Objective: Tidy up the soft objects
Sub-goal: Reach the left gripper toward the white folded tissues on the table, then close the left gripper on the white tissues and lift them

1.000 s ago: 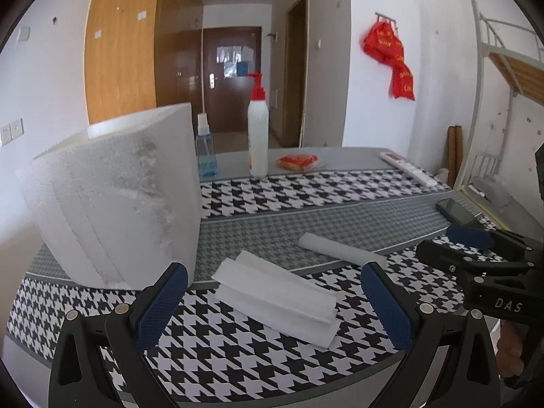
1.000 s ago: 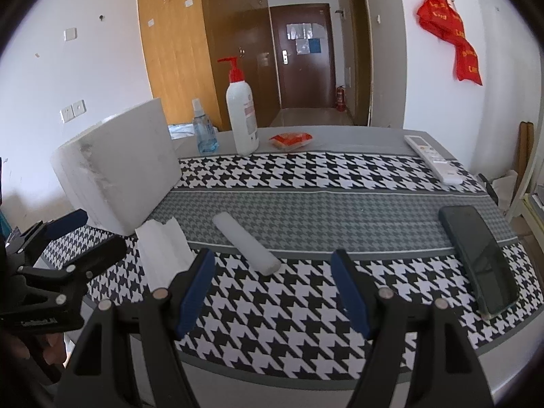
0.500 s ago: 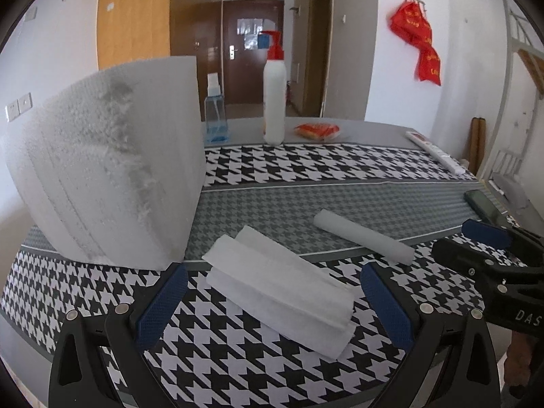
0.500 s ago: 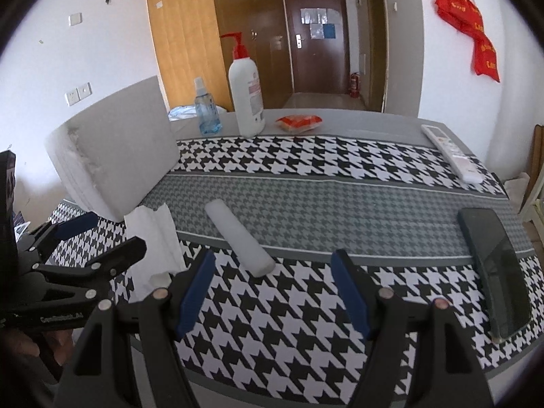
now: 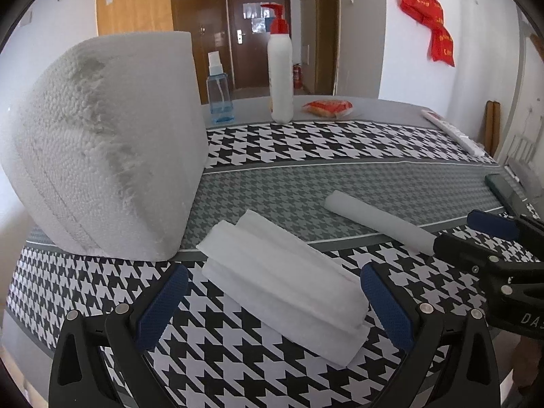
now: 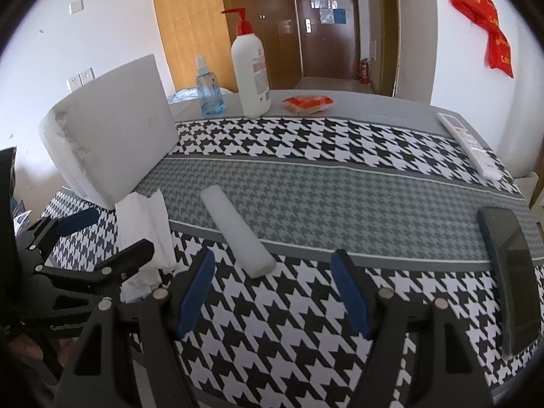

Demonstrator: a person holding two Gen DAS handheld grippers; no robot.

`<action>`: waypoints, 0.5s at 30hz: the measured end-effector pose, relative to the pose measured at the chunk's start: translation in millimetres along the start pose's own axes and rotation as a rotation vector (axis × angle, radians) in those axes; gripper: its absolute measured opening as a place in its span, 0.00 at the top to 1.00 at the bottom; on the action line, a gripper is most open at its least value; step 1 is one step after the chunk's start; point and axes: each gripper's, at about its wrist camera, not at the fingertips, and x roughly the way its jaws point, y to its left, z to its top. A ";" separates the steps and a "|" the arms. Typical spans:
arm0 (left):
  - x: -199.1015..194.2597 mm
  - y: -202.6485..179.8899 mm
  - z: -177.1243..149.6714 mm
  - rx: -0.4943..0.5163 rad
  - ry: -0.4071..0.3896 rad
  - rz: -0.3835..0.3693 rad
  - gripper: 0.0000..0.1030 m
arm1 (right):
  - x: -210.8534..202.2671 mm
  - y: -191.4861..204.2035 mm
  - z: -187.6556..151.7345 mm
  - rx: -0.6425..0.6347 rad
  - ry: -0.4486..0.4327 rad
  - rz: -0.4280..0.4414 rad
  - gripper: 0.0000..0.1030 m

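Observation:
A folded white foam sheet (image 5: 285, 285) lies on the houndstooth tablecloth (image 5: 340, 142), its near end between the open jaws of my left gripper (image 5: 272, 306). It also shows in the right wrist view (image 6: 146, 231). A white foam cylinder (image 6: 236, 231) lies just beyond my open, empty right gripper (image 6: 272, 292); it shows in the left wrist view (image 5: 377, 224) too. A large white styrofoam block (image 5: 105, 146) stands at the left, also in the right wrist view (image 6: 108, 142). Neither gripper touches anything.
At the back stand a red-topped pump bottle (image 6: 250, 68), a blue spray bottle (image 6: 209, 95) and an orange packet (image 6: 307, 103). A remote (image 6: 471, 146) lies at the right edge, a dark phone (image 6: 513, 278) at the near right.
Both grippers have moved forward and lower toward the table. The foam sheet now sits between the left jaws; the cylinder is closer to the right gripper. Nothing was taken hold of.

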 end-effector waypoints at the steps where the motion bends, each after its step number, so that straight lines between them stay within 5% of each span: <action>1: 1.9 0.1 0.3 -0.001 0.010 0.006 0.02 | 1.6 -0.4 0.5 0.000 0.007 0.004 0.27; 15: 22.3 3.2 0.6 -0.026 0.087 -0.014 0.18 | 14.3 2.0 7.1 -0.026 0.028 0.033 0.27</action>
